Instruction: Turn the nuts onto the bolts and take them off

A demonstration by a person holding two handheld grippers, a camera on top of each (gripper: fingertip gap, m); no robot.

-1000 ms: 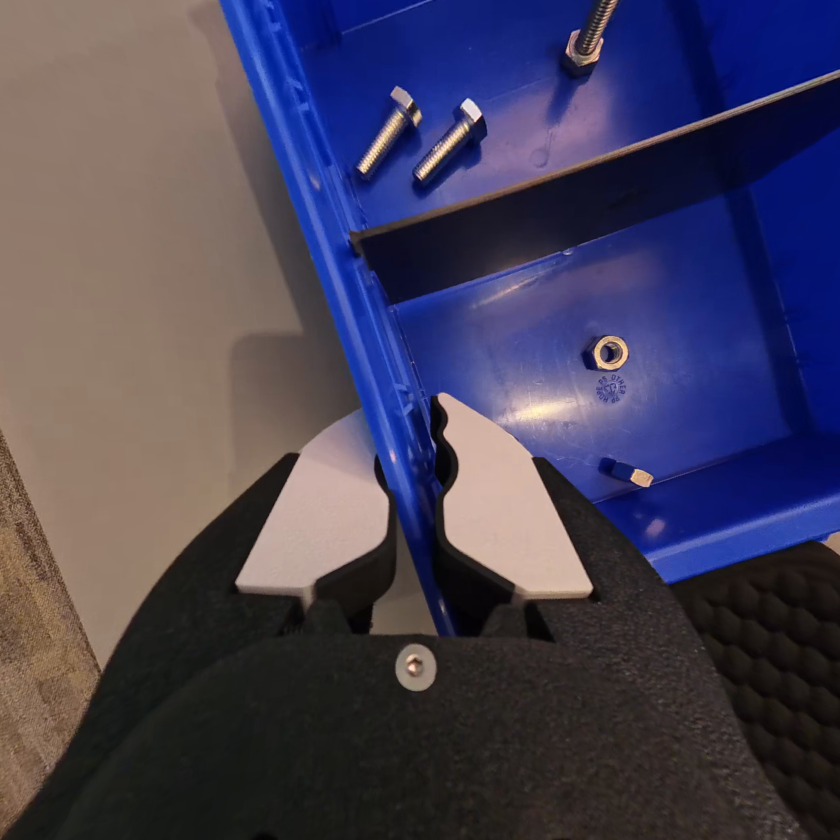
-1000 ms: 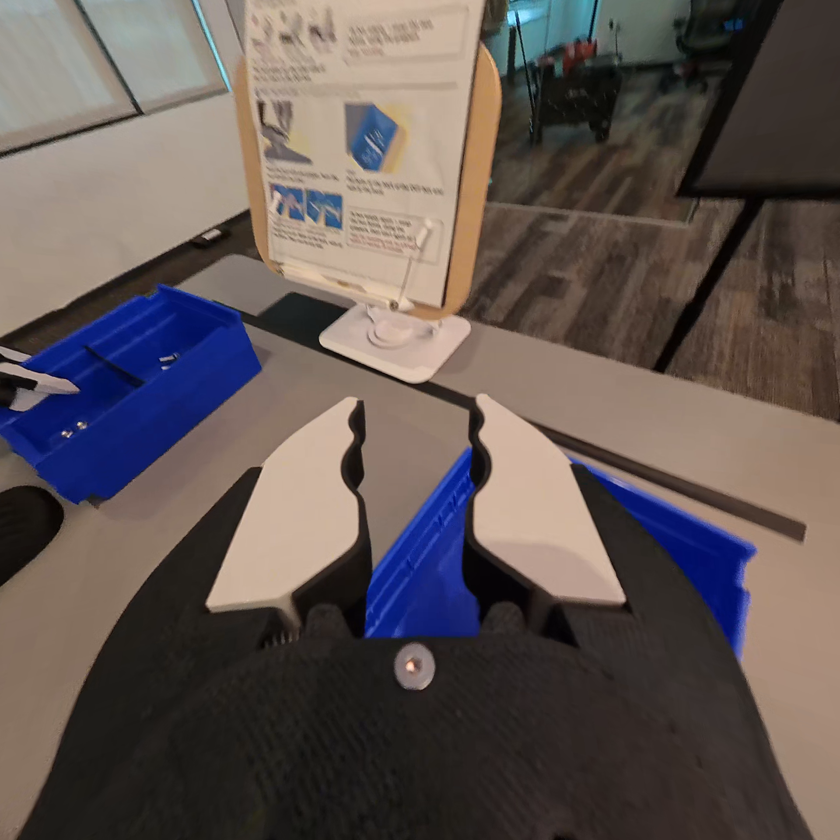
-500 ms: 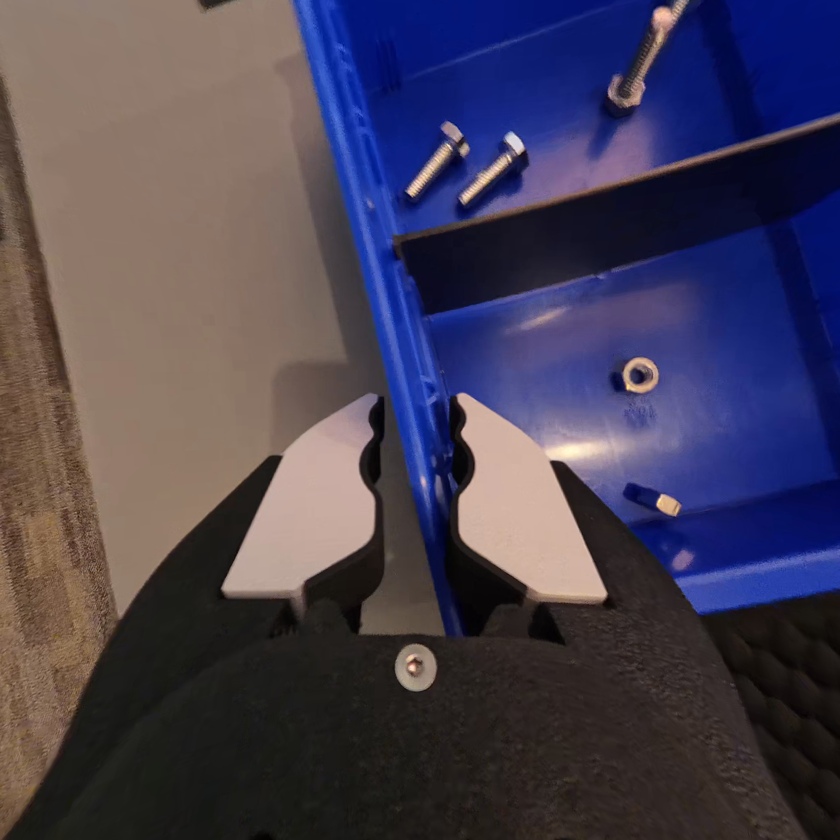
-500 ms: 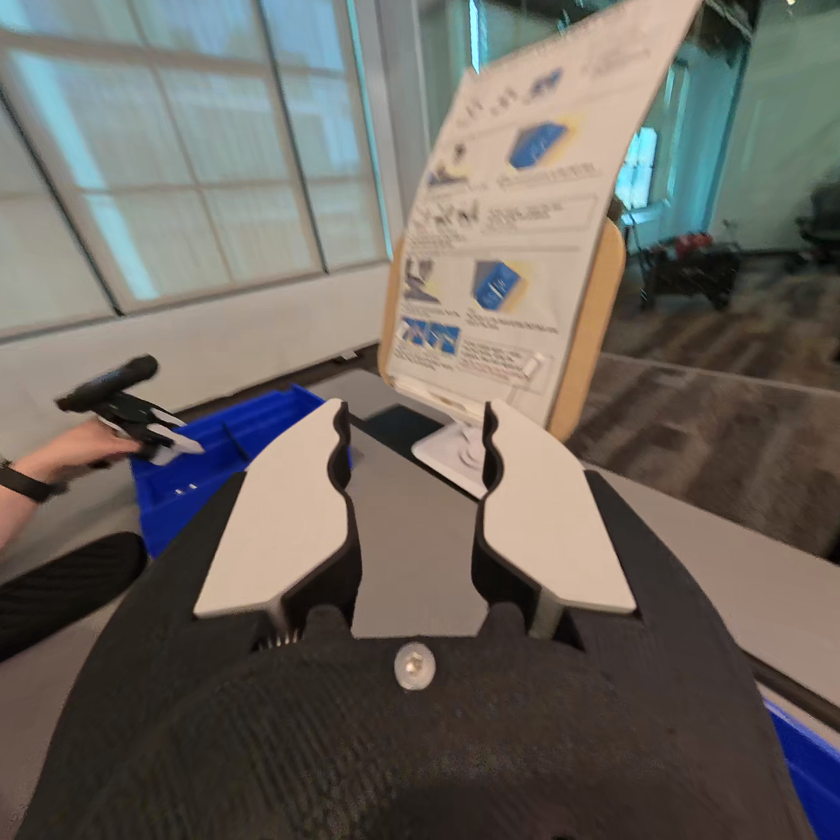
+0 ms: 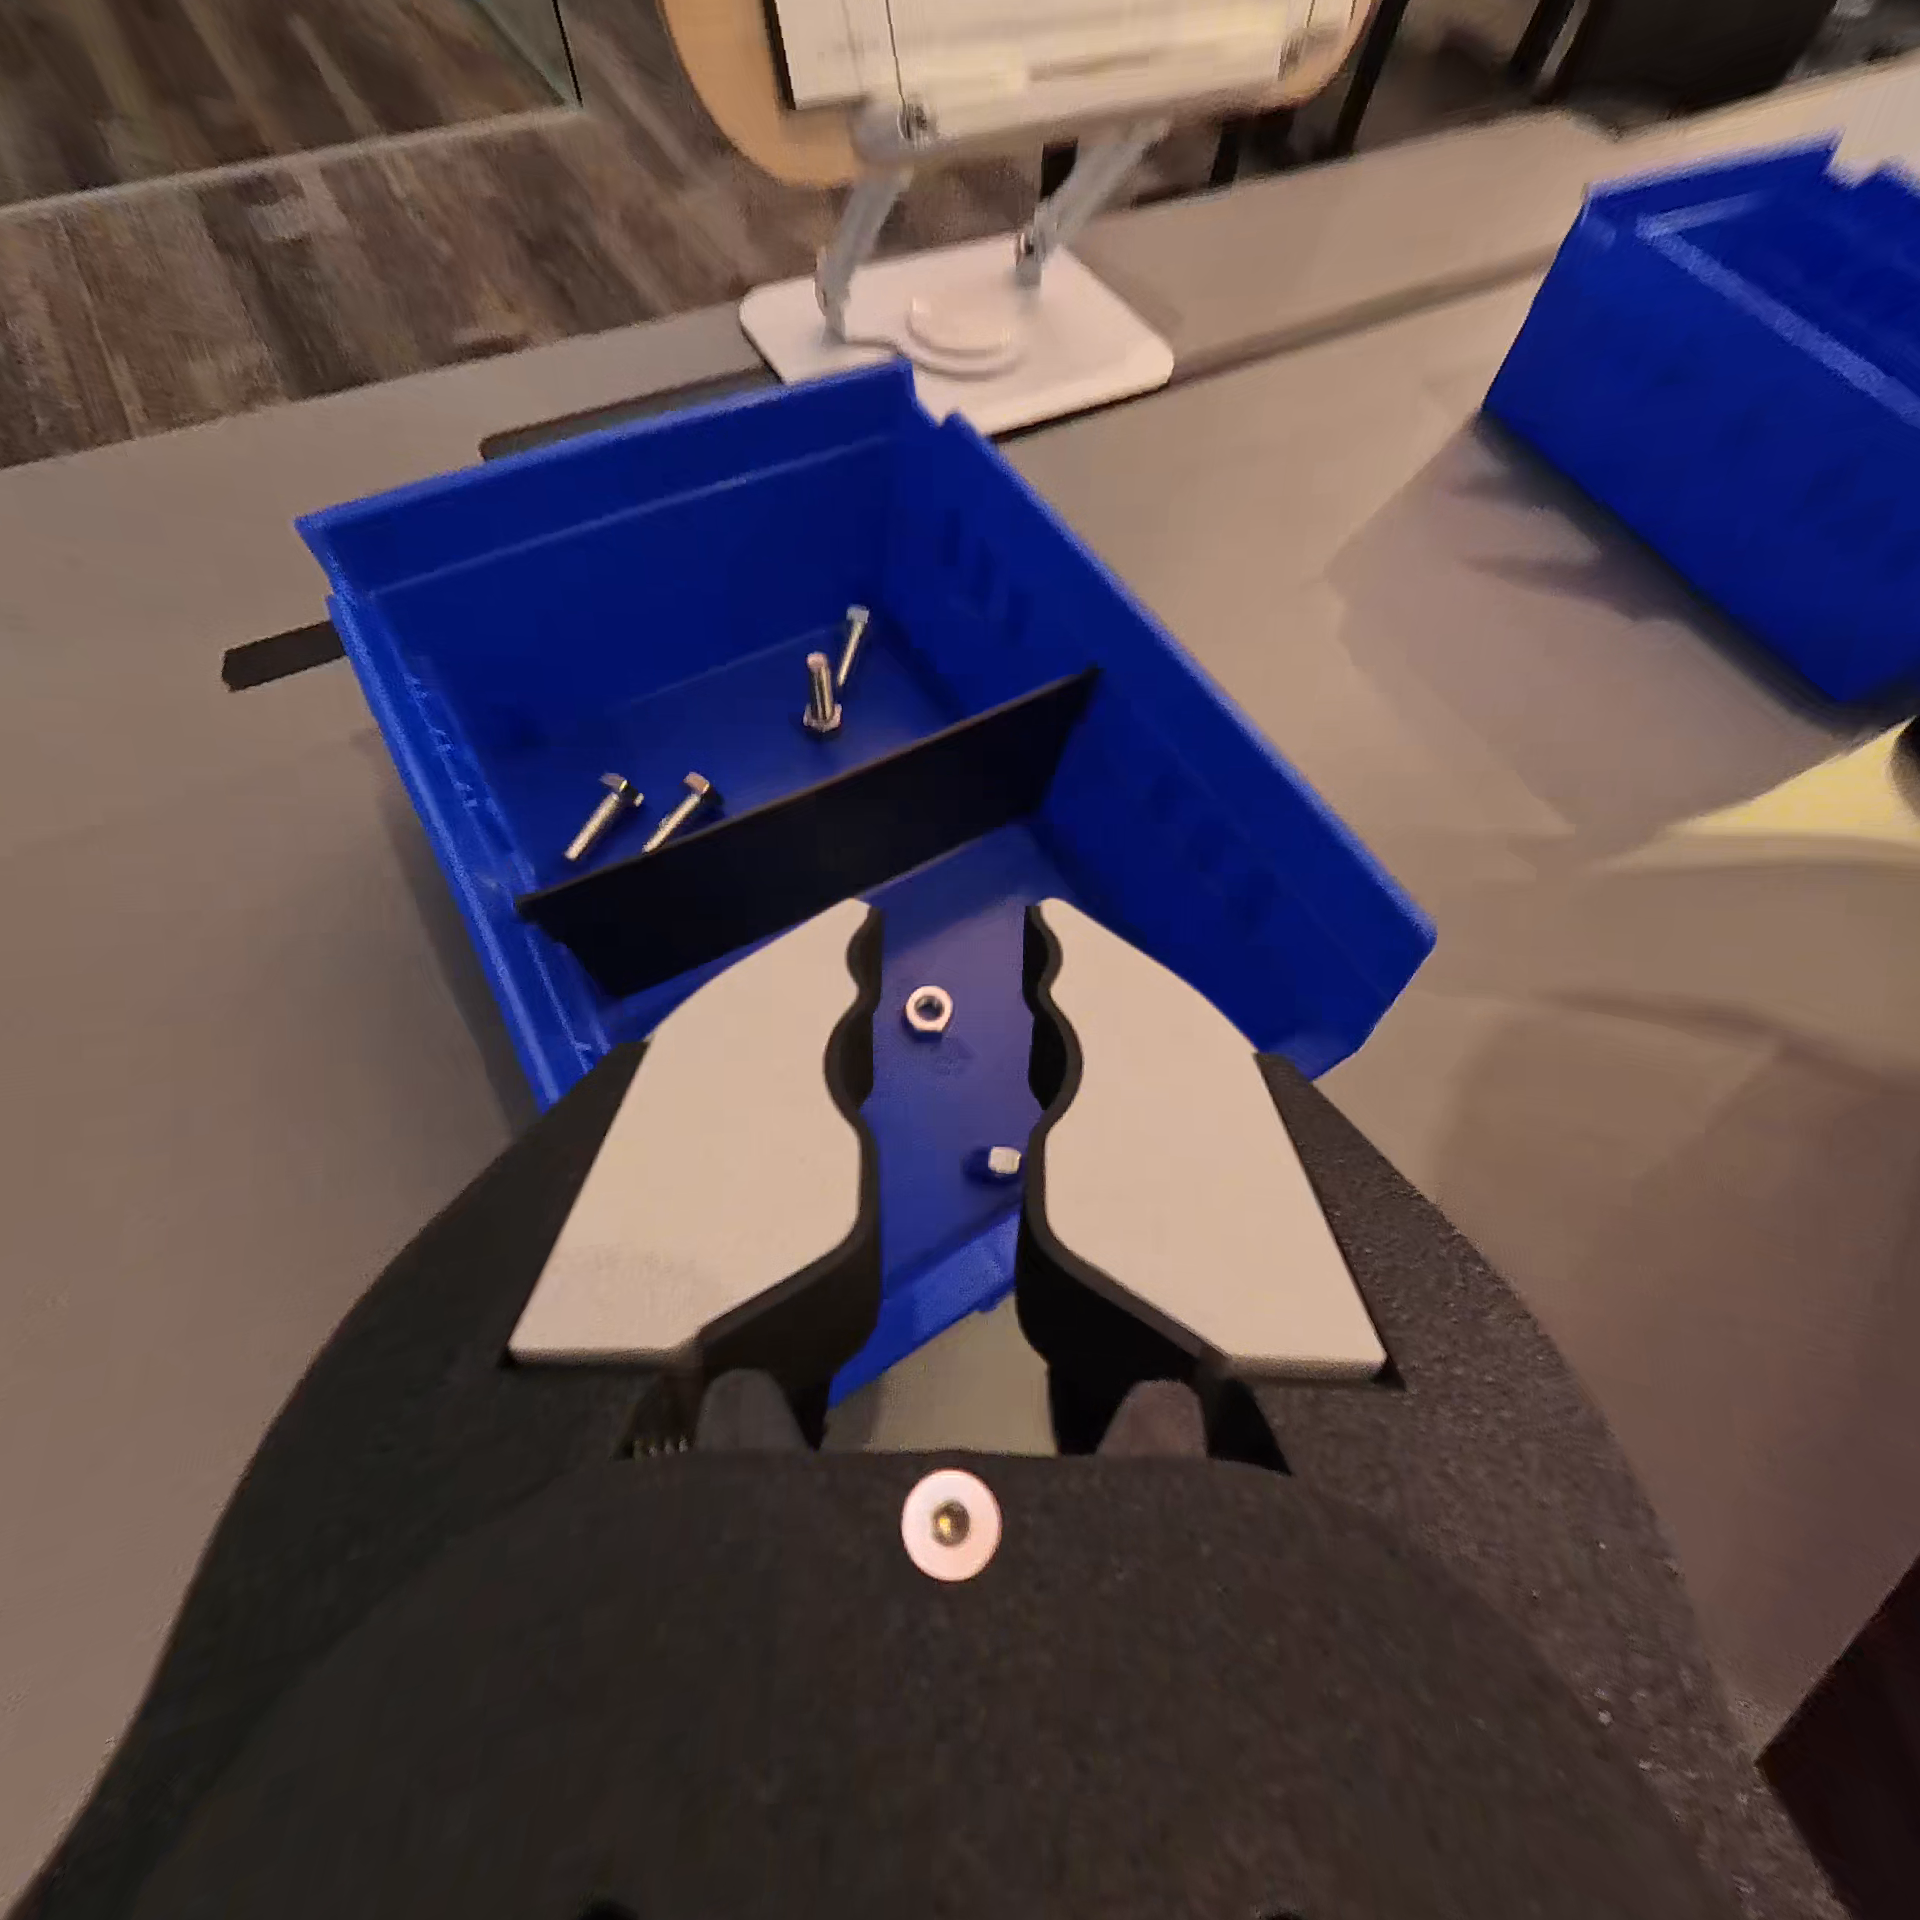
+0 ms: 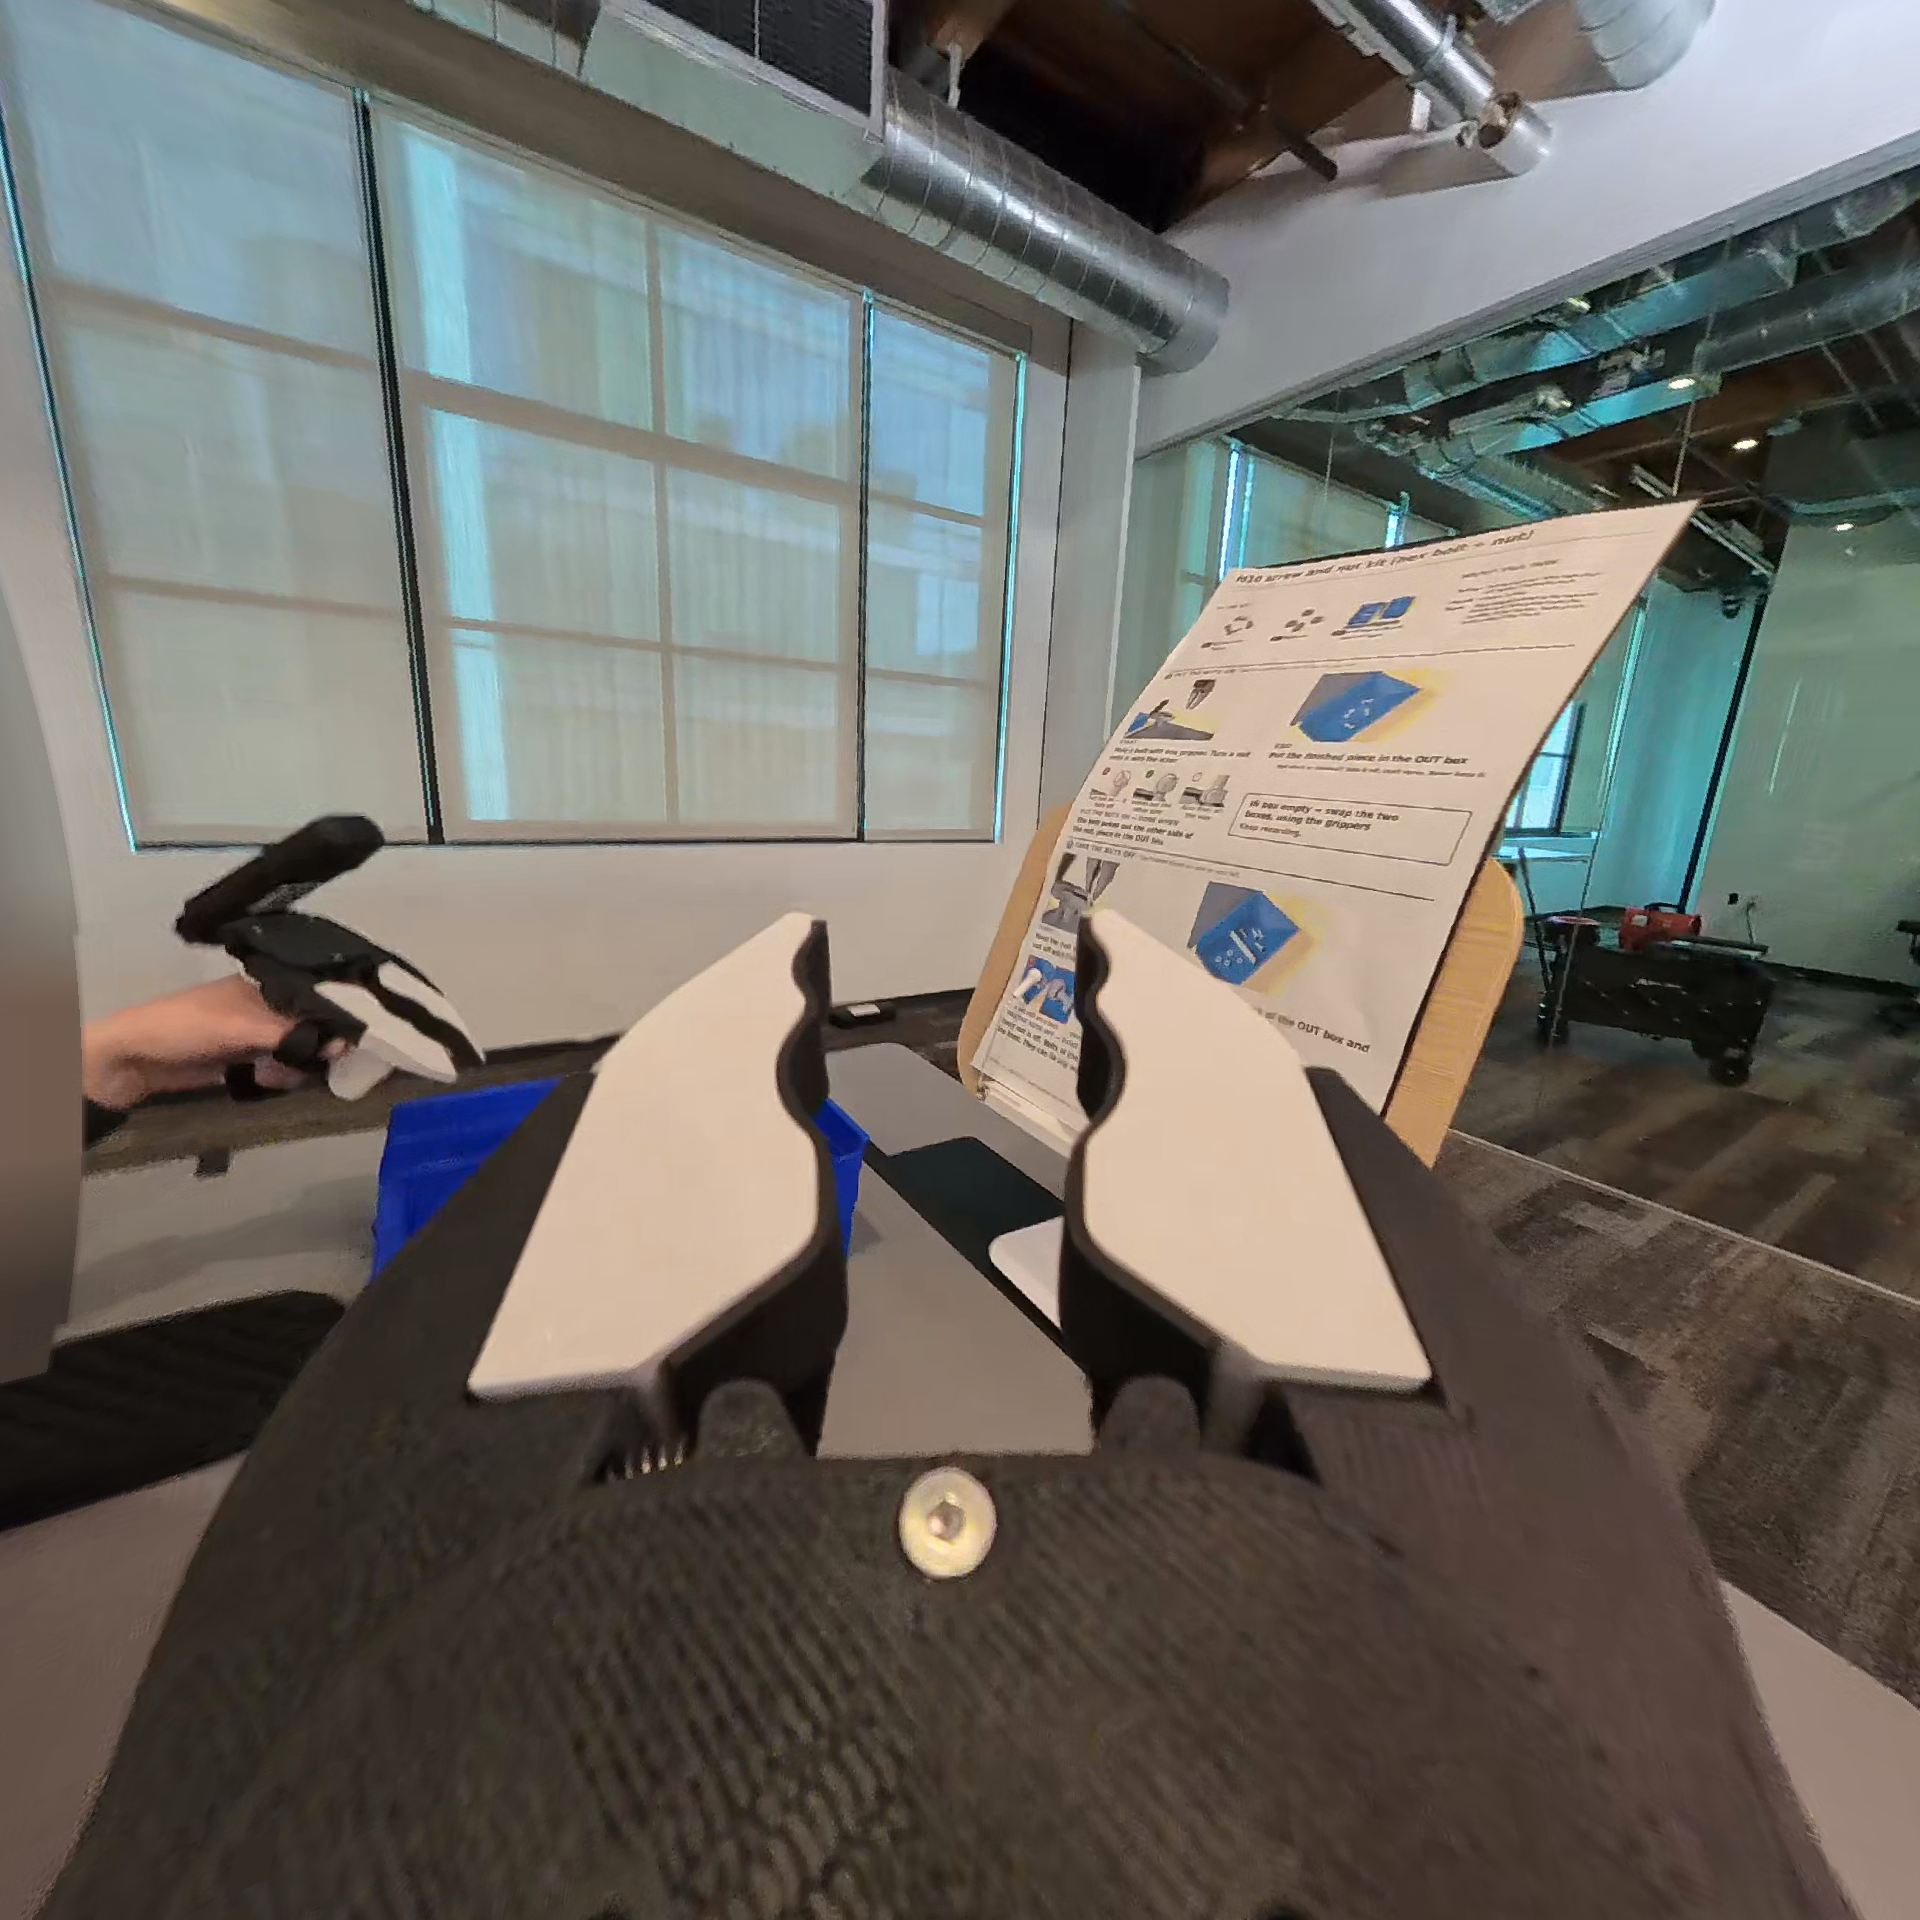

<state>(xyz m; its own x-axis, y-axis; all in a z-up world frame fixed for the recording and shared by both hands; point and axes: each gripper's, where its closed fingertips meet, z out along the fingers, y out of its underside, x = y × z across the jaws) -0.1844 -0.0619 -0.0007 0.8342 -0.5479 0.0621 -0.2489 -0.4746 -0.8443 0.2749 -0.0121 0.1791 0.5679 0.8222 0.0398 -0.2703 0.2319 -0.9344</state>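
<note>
Above the near compartment of the blue bin (image 5: 1226, 790), the left gripper (image 5: 951, 920) hangs with its jaws parted a moderate way and nothing between them. Through that gap two loose nuts show on the bin floor: one nut (image 5: 925, 1010) lying flat just past the fingertips, and a second nut (image 5: 1000, 1161) tipped on edge nearer the bin's front wall. A black divider (image 5: 831, 831) crosses the bin, and beyond it, in the far compartment, lie two short bolts (image 5: 642, 814) side by side near the bin's left wall, while a longer bolt (image 5: 821, 694) stands on its head with another bolt (image 5: 852, 639) leaning just behind it. Past the bin's far wall sits the white base of a sign stand (image 5: 961, 338), and a second blue bin (image 5: 1725, 416) rests well to the right of the first, all on a grey table (image 5: 187, 997). From the right wrist view, the right gripper (image 6: 951, 935) is raised and level, its jaws spread fairly wide and empty; beyond it the instruction sheet (image 6: 1320, 790) leans on its stand, and to the left of the blue bin's visible corner a hand (image 6: 171, 1039) holds the other gripper above it.
</note>
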